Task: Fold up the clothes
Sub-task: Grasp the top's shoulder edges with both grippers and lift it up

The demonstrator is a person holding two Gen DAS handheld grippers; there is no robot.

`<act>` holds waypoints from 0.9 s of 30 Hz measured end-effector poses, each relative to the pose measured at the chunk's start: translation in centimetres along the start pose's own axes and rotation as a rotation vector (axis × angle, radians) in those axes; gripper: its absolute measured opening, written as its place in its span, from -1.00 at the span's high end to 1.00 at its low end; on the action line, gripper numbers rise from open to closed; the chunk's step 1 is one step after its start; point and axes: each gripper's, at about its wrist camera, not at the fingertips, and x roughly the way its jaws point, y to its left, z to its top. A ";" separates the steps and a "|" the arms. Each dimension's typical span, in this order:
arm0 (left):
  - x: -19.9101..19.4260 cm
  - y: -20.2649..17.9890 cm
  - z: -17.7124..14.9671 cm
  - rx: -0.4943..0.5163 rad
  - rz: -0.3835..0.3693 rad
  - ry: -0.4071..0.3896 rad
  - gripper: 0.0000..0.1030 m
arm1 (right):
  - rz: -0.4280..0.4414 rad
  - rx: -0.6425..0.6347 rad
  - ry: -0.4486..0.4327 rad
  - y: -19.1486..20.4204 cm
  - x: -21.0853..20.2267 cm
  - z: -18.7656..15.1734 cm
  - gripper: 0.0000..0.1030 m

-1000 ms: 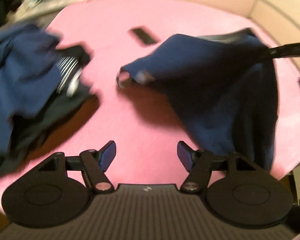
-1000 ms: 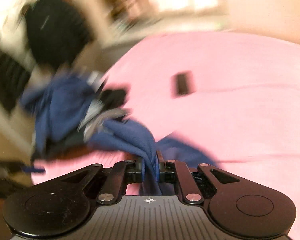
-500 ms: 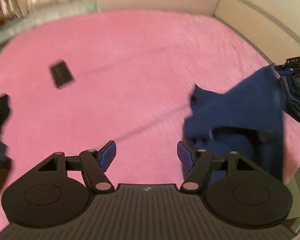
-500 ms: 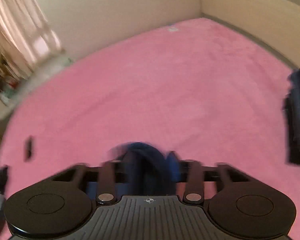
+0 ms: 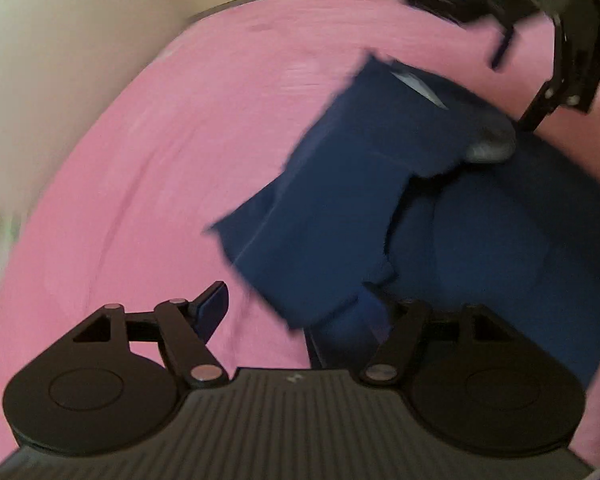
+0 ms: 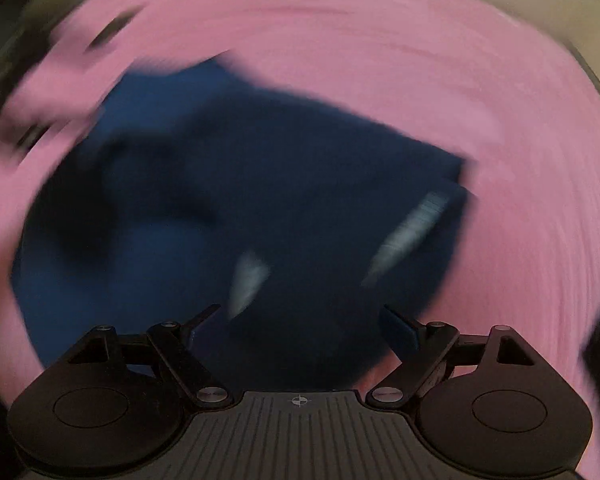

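Right wrist view blurred, navy garment point(image 6: 260, 200) crumpled on pink cover point(image 6: 420, 60), both tongs released

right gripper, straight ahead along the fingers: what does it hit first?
Most likely the navy garment. The right gripper is open, and the cloth fills the view directly ahead, lying on the pink cover. The frame is motion-blurred, so depth is uncertain.

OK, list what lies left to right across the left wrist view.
Beige wall → pink bed cover → navy garment → right claw at the upper right edge.
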 end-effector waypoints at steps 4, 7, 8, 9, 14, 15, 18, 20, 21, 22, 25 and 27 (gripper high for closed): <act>1.4 -0.8 0.1 0.174 -0.015 -0.031 -0.32 | -0.019 -0.255 0.015 3.1 2.0 -1.2 -0.68; 1.7 -0.4 0.0 0.187 -0.006 -0.029 -0.32 | -0.024 -0.245 0.010 1.8 2.1 -1.6 -0.67; 1.7 -0.4 0.2 0.189 -0.001 -0.032 -0.32 | -0.025 -0.242 0.008 1.4 2.1 -1.7 -0.67; 1.8 -0.3 0.2 0.189 -0.003 -0.032 -0.30 | -0.027 -0.239 0.006 0.9 2.2 -1.8 -0.36; 1.8 -0.3 0.5 0.224 -0.031 -0.010 0.15 | -0.035 -0.224 -0.003 -1.2 2.3 -2.3 0.91; 1.5 -0.3 0.6 0.236 -0.031 -0.011 0.17 | -0.038 -0.219 -0.008 -1.6 2.1 -2.5 0.92; 0.4 -0.4 0.4 0.270 -0.040 -0.018 -0.02 | -0.054 -0.190 -0.043 -3.1 -0.5 -3.2 0.96; 0.2 -0.9 0.0 0.320 -0.022 -0.031 -0.30 | -0.066 -0.161 -0.065 -4.0 -2.0 -3.4 0.96; 0.3 -1.3 0.0 0.351 -0.017 -0.033 -0.30 | -0.071 -0.153 -0.077 -4.4 -2.8 -3.5 0.96; 0.6 -1.7 -0.1 0.380 -0.014 -0.033 -0.30 | -0.071 -0.140 -0.087 -4.9 -3.6 -3.4 0.97; 1.4 -2.9 -0.2 0.469 -0.007 -0.032 -0.30 | -0.087 -0.124 -0.114 -5.2 -6.2 -3.1 0.97; 2.4 -3.4 -0.2 0.518 0.009 -0.008 -0.14 | -0.102 -0.114 -0.129 -5.8 -7.6 -3.7 0.97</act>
